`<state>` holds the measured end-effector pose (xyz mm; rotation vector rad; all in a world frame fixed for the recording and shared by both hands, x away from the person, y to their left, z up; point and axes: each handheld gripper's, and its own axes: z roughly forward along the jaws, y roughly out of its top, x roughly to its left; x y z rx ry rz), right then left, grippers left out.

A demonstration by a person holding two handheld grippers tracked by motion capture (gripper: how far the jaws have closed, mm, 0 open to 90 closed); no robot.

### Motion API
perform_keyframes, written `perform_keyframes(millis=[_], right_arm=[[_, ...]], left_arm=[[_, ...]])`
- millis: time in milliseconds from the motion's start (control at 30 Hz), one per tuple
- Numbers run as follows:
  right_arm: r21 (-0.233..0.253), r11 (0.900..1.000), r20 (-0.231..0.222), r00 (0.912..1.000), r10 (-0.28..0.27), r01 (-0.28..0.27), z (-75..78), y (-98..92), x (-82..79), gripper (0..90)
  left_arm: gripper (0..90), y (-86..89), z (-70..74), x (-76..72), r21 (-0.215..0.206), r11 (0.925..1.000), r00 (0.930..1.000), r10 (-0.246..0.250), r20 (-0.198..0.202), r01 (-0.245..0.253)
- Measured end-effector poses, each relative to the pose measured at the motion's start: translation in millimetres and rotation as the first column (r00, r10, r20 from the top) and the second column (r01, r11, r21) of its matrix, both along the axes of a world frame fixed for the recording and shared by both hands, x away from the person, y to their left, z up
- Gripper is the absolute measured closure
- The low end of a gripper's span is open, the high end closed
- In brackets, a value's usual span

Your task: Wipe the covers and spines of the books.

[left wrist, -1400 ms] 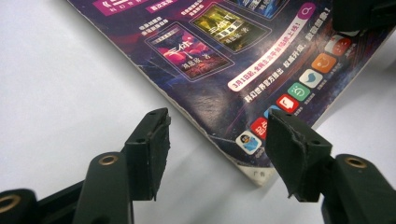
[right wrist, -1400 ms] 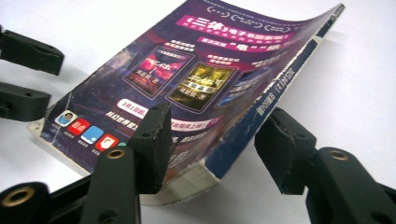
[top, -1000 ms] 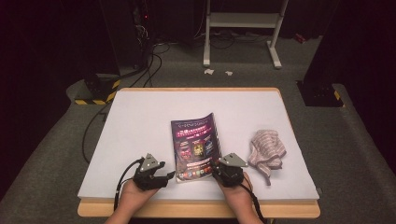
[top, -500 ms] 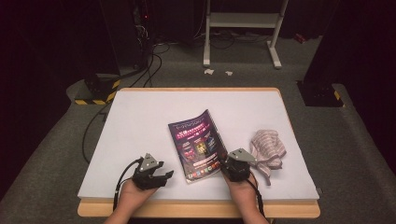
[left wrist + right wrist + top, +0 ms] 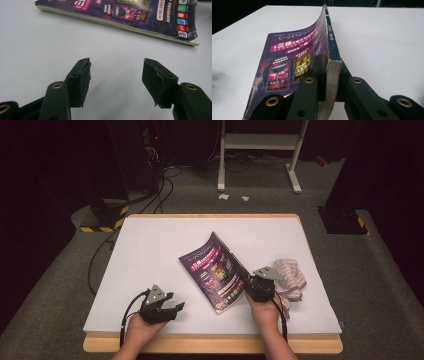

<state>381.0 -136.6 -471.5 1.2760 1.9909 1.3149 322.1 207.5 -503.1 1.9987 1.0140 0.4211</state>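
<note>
At table's near right | right gripper clamps magazine by spine edge, tilting it up | long axis runs away | left gripper gapes empty, near its left.

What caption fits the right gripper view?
Right gripper clamps the spine edge of a purple paperback magazine, tilting it up off the white table.

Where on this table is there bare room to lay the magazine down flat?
The table's far strip and whole left half, left of the magazine and beyond the left gripper, lie bare. It is crowded on the right, where the right gripper and striped cloth sit close.
</note>
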Motion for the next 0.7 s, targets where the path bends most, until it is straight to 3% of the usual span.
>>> perform_keyframes(millis=[100,333,700], right_arm=[[-0.047,0.999,0.028,0.9996,0.006,-0.005,1.0,4.9,-5.7,84.3],[-0.041,0.999,0.049,0.9988,0.008,-0.006,6.6,7.4,-9.3,84.4],[-0.012,0.999,0.128,0.9911,0.036,-0.034,27.3,14.3,-18.2,84.5]], left_arm=[[39.5,-0.8,-0.3,0.2,0.003,1.0000,1.0000,-0.003,0.003,0.003],[38.9,-0.3,0.6,0.0,0.012,0.9999,0.9999,-0.002,0.012,0.002],[38.7,5.7,1.5,-5.9,0.017,0.9997,0.9996,0.017,0.025,-0.017]])
